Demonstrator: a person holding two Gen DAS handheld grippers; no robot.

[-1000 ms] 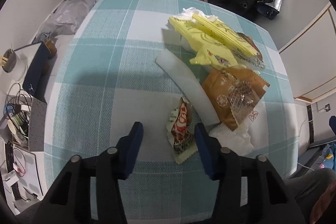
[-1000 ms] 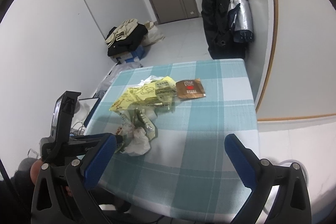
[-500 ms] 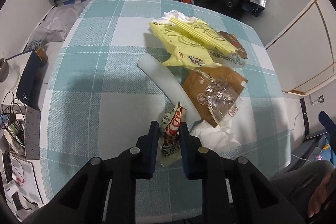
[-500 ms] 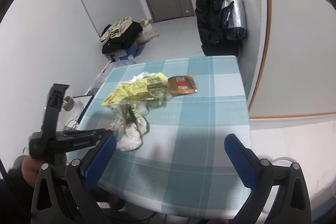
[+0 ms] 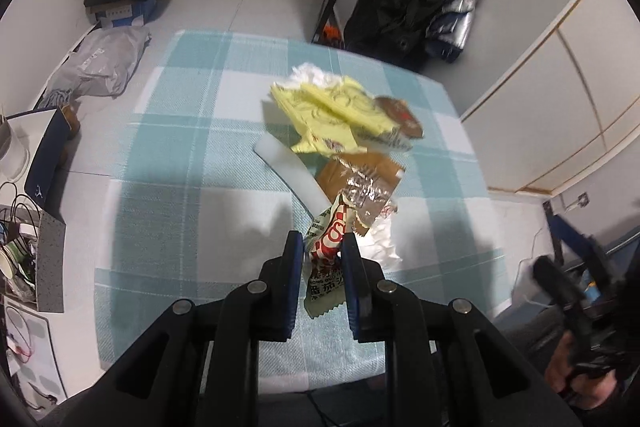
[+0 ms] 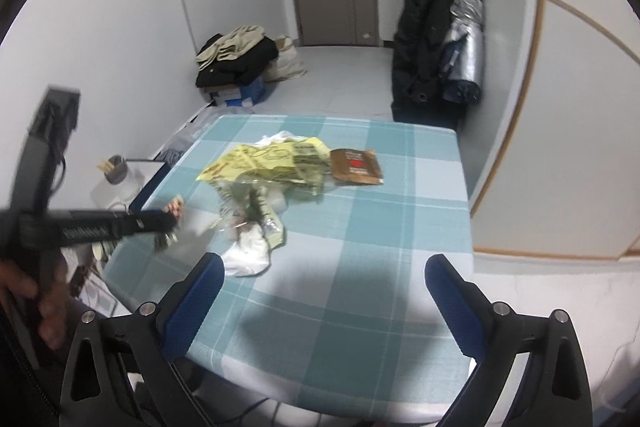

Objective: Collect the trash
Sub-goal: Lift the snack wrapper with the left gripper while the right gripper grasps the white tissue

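The left claw (image 5: 322,251) pinches a red-and-white snack wrapper (image 5: 326,259) between its blue pads, holding it clear of the checked bench (image 5: 180,155). Just beyond the wrapper lies the rest of the litter: a white foam strip (image 5: 288,171), a brown packet with clear film (image 5: 360,179), a crumpled white tissue (image 5: 380,243) and, farthest from it, yellow wrappers (image 5: 332,115). The right claw (image 6: 320,279) hangs spread wide and empty over the bench's near edge, beside the tissue.
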